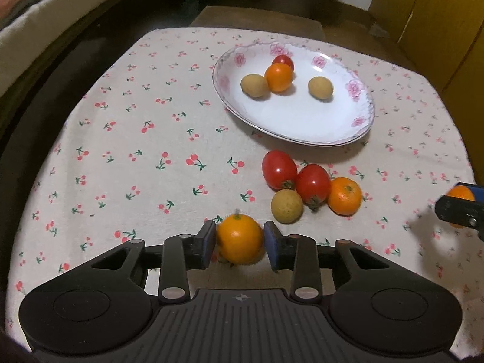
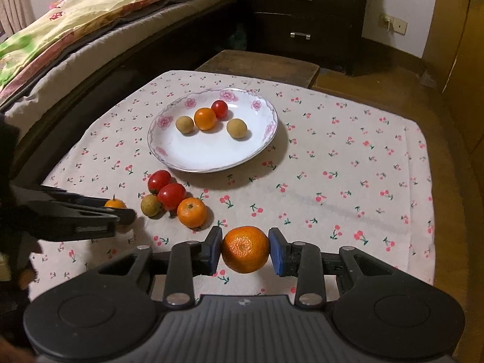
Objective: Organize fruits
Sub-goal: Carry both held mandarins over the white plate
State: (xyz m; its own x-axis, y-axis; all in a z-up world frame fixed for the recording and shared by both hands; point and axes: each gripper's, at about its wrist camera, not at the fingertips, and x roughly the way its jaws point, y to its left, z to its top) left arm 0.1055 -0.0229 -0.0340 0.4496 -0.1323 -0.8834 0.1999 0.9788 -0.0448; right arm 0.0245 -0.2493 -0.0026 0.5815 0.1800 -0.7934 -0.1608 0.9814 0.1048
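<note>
My left gripper [image 1: 240, 243] is shut on an orange [image 1: 240, 239], low over the cloth. My right gripper [image 2: 245, 249] is shut on another orange [image 2: 245, 248], held above the table. The right gripper also shows at the edge of the left wrist view [image 1: 459, 208]; the left gripper shows in the right wrist view [image 2: 121, 211]. A white flowered plate [image 1: 302, 121] [image 2: 205, 154] holds an orange [image 1: 278, 77], a red tomato [image 1: 283, 60] and two tan fruits [image 1: 254, 85]. Beside the plate lie two tomatoes [image 1: 279, 169], a tan fruit [image 1: 286, 206] and an orange [image 1: 345, 196].
The table has a cherry-print cloth [image 2: 348, 181]. A bed [image 2: 75, 30] runs along the left. A dark drawer chest [image 2: 302, 15] stands behind, with a wooden stool [image 2: 257, 66] against the table's far edge.
</note>
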